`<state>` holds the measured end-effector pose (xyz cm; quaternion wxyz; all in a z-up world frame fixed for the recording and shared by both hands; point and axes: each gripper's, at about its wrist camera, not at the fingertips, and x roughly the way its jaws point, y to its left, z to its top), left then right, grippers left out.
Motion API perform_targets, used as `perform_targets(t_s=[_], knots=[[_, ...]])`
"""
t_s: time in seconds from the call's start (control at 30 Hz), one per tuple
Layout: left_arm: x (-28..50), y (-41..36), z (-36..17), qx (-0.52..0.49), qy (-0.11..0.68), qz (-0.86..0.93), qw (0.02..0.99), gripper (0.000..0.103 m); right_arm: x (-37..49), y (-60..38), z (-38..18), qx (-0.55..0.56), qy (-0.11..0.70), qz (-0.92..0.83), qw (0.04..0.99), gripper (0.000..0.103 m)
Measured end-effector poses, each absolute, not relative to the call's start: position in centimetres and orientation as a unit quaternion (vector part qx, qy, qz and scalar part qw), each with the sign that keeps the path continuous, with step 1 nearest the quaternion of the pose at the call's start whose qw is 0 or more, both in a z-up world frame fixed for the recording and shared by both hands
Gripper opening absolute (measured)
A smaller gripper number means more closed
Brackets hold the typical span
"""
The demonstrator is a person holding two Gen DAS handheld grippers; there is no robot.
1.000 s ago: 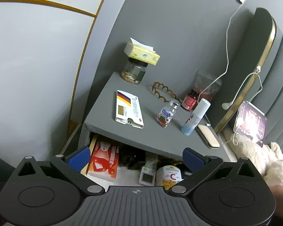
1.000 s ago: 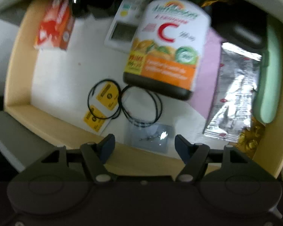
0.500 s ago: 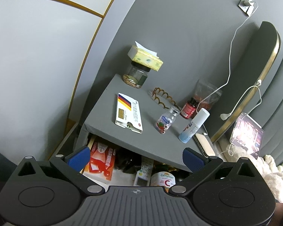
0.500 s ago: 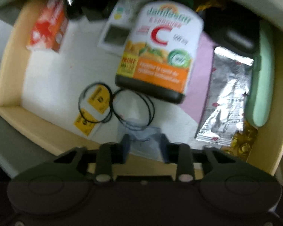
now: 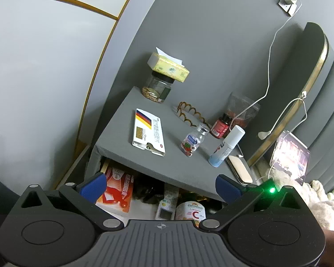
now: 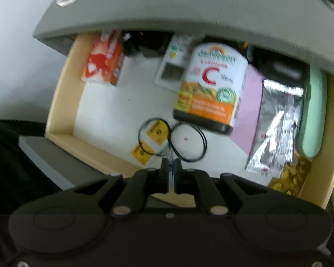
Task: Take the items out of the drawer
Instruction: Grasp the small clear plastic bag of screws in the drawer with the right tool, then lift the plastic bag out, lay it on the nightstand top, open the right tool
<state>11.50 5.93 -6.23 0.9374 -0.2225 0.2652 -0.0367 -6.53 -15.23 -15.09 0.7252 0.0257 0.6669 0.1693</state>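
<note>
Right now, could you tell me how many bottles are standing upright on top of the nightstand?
3: a clear bottle mid-top, a red-labelled dark bottle behind it, and a white spray bottle at the right. None appear hidden.

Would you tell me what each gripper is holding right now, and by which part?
The right gripper pinches a small clear plastic bag by its edge; the left gripper holds nothing.
</note>
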Motion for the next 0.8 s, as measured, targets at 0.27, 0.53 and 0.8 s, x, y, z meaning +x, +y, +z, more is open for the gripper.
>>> perform_targets(t_s=[0.27, 0.53, 0.8], knots=[[11.8, 5.7, -6.5, -0.214, 0.279, -0.030, 0.935, 0.103, -5.5, -16.7, -10.5, 0.068, 0.615, 0.180, 0.765, 0.002], [12.0, 5.7, -6.5, -0.216, 0.282, -0.030, 0.934, 0.103, -1.7, -19.2, -5.6, 0.131, 0.521, 0.161, 0.828, 0.003], [11.8, 5.6, -6.4, -0.207, 0.285, -0.031, 0.935, 0.103, 3.8, -20.1, -8.0, 0.155, 0.504, 0.142, 0.838, 0.007]])
